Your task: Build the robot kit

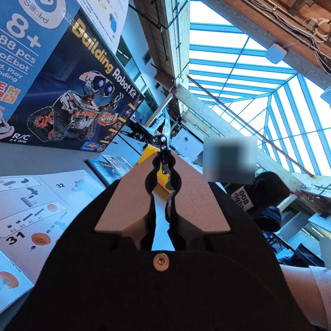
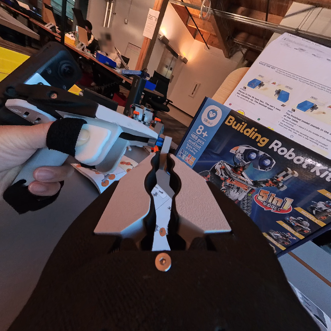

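the left claw is closed almost fully on a small black piece with silver pins, held above the tabletop. the right claw is pinched shut on a flat grey piece, whose top touches the blue and orange bits at the other claw's tip. a hand grips that claw's handle. beside them stand the robot kit box and, farther off, a partly built model. an open booklet lies below. whether the black and grey pieces are joined is hidden behind the fingertips. the yellow box is mostly covered.
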